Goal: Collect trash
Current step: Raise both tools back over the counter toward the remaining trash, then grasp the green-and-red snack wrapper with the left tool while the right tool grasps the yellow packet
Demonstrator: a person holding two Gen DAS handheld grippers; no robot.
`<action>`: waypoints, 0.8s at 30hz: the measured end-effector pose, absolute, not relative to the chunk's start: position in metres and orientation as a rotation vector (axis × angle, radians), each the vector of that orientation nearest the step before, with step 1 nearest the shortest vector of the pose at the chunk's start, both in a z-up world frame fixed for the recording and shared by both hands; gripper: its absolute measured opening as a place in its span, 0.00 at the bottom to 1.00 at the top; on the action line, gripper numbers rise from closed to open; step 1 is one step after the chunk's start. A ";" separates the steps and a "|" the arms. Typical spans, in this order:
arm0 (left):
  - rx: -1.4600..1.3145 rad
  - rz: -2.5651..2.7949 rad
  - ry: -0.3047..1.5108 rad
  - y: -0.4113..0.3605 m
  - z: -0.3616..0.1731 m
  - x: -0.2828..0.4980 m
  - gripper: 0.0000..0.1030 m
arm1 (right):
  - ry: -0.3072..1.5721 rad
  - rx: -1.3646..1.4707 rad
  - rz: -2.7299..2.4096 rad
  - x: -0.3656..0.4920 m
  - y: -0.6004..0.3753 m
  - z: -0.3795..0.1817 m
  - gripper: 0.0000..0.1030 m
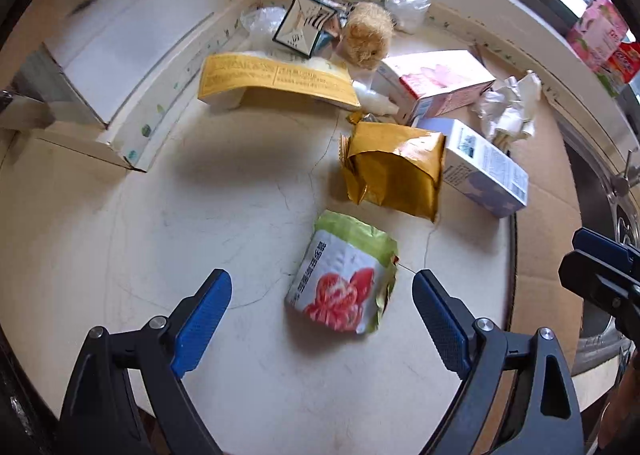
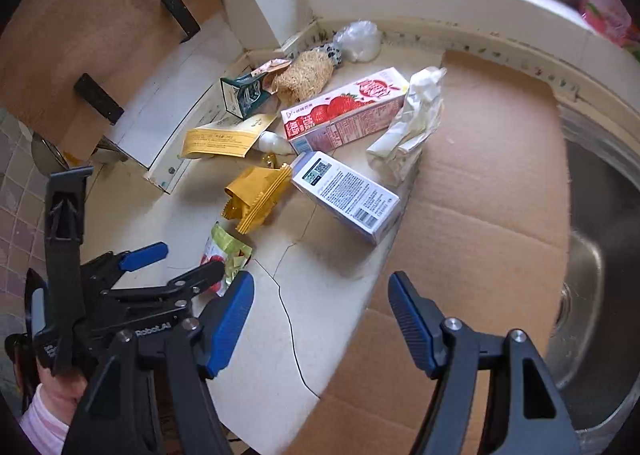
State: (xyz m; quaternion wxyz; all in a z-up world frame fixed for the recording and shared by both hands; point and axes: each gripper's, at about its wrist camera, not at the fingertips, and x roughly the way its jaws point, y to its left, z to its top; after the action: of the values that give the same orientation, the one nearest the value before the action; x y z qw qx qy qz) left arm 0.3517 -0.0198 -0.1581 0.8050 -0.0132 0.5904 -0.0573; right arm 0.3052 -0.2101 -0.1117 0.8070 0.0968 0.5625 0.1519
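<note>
Basically, left tool [image 1: 322,303] was spread wide around the green snack wrapper [image 1: 344,275] on the near tabletop [image 1: 160,215] (nothing gripped). Right tool [image 2: 320,315] was wide, empty. Risk: flat foil could slide out at closing.

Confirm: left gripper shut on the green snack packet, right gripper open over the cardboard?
Not quite. The left gripper is open, its fingers either side of the green snack packet, as the left wrist view shows. The right gripper is open, near the cardboard.
</note>
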 end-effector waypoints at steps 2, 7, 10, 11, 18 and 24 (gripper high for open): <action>-0.042 -0.110 1.290 -0.020 -0.169 0.358 0.76 | 1.219 0.241 0.348 0.314 -0.210 -0.117 0.68; -0.107 -0.120 1.302 -0.018 -0.177 0.361 0.41 | 1.248 0.337 0.417 0.335 -0.203 -0.131 0.68; -0.143 -0.115 1.286 -0.016 -0.172 0.362 0.32 | 1.260 0.370 0.442 0.343 -0.194 -0.137 0.68; -0.141 -0.098 1.275 -0.014 -0.169 0.361 0.30 | 1.263 0.382 0.448 0.346 -0.192 -0.140 0.68; -0.182 -0.020 1.189 0.012 -0.140 0.357 0.25 | 1.294 0.475 0.470 0.366 -0.177 -0.158 0.68; -0.242 0.027 1.167 0.036 -0.129 0.349 0.25 | 1.291 0.507 0.440 0.380 -0.170 -0.168 0.68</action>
State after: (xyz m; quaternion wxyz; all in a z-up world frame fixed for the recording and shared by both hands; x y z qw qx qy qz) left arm 0.3493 0.0357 -0.1287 0.8276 -0.1140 0.5494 0.0126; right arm 0.3799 -0.1703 -0.1680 0.7470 0.2318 0.5899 0.2009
